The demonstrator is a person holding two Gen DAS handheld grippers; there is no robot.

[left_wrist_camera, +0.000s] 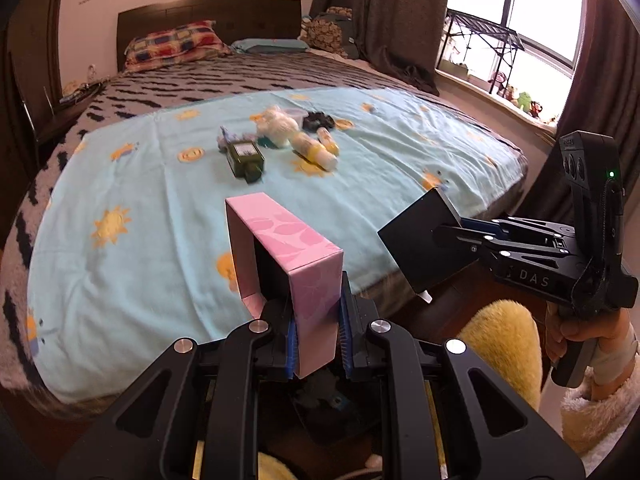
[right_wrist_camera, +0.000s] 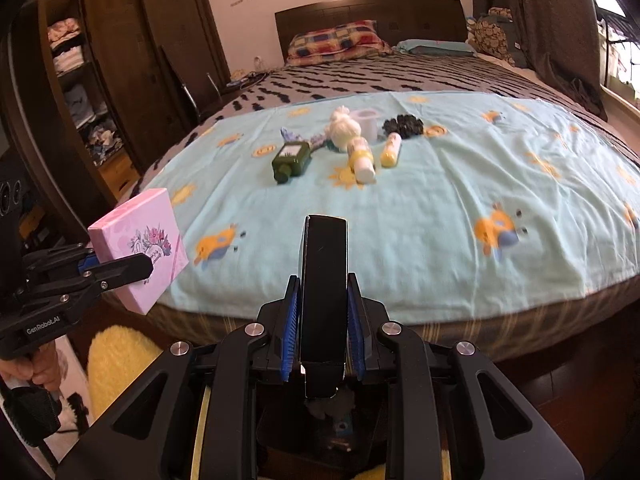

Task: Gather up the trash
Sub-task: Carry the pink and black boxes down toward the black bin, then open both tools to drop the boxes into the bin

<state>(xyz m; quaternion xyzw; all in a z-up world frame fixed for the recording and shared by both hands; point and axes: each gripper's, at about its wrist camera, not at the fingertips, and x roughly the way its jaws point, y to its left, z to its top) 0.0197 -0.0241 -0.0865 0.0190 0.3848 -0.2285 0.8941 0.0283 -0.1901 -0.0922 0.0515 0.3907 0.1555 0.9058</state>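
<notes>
Left fingers (left_wrist_camera: 294, 344): closed tight on one thin wall of the pink box (left_wrist_camera: 288, 248), blue pads flat against it.
Right fingers (right_wrist_camera: 356, 320): closed on the narrow sides of the black box (right_wrist_camera: 323, 280), held upright.
Left gripper (left_wrist_camera: 318, 346): near the foot of the bed (left_wrist_camera: 160, 208), in the air.
Right gripper (right_wrist_camera: 323, 326): also at the near edge, to the right of the left one.
Pink box: hollow, open at the front, looks like thin card; likely light and easy to crush, so gentle squeeze best.
Black box: smooth, likely stiff, light, maybe slippery.
More trash: far, middle of the blue sheet (right_wrist_camera: 440, 208).
Green bottle (right_wrist_camera: 292, 159): lying down, left of the pile; probably heavier, best held across its flat sides.
White ball of fluff (right_wrist_camera: 345, 130): soft, squashy.
Yellow tubes (right_wrist_camera: 390, 150): lying side by side, may roll; grab around the middle.
Dark clump (right_wrist_camera: 403, 125): far right of the pile, too blurry to name.
</notes>
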